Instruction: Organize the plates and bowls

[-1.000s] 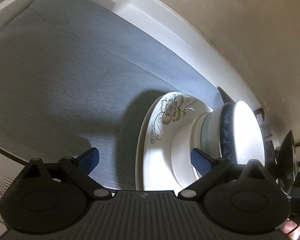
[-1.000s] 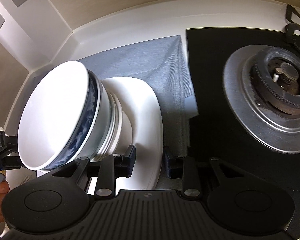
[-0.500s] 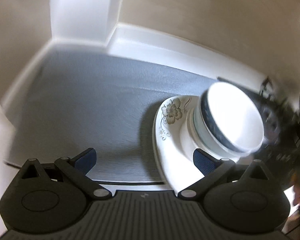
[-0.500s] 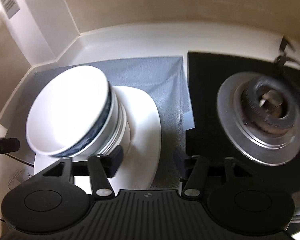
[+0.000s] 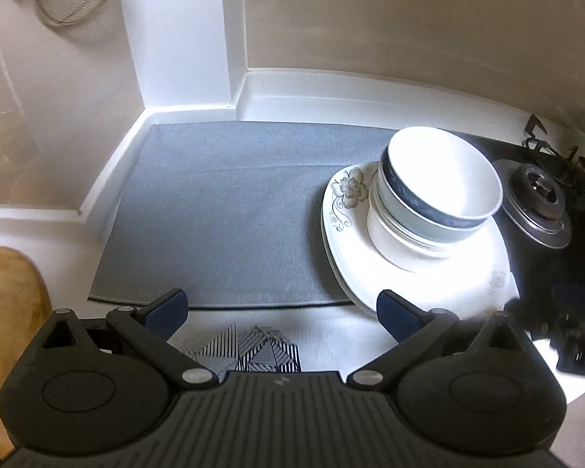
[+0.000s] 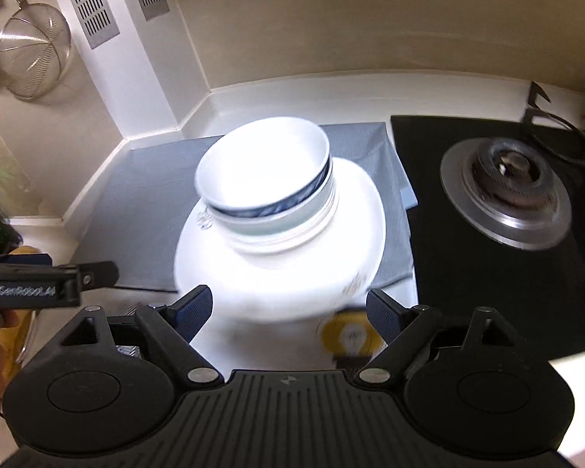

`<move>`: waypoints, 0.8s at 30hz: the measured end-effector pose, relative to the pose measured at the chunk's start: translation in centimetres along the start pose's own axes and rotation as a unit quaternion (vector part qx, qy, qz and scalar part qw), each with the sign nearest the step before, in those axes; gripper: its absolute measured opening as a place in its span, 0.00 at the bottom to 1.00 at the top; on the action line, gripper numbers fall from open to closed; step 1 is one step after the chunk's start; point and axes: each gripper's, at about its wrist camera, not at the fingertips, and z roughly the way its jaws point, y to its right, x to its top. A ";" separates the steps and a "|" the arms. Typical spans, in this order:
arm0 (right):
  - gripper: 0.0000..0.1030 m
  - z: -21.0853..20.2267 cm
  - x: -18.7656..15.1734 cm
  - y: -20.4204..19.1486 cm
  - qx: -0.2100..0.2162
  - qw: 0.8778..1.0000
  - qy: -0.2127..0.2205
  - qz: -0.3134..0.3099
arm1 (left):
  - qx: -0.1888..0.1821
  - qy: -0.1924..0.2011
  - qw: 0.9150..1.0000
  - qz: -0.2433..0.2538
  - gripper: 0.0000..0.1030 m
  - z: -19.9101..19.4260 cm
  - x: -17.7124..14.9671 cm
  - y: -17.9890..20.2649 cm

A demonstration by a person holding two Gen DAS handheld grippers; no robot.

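A stack of bowls [image 5: 433, 202], the top one white with a dark blue band, stands on stacked white plates [image 5: 370, 269] with a flower print, on the right part of a grey mat [image 5: 222, 210]. My left gripper [image 5: 280, 310] is open and empty, near the mat's front edge, left of the plates. In the right wrist view the same bowls [image 6: 269, 191] sit on the plates [image 6: 284, 280]. My right gripper [image 6: 288, 308] is open and empty, just in front of the plates' near rim.
A black gas hob with a burner [image 6: 507, 195] lies right of the mat. A wire strainer [image 6: 31, 50] hangs on the wall at the left. A wooden board [image 5: 7, 312] lies at the left. The left gripper [image 6: 39, 284] shows in the right wrist view.
Both grippers have pulled back and up from the stack. The right gripper's jaws have opened wider. The bowls and plates stay on the mat.
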 end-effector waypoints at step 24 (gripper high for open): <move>0.97 -5.3 -2.7 4.5 0.033 0.999 0.036 -0.021 | 0.101 -0.016 0.995 0.018 1.00 -5.2 -3.1 9.7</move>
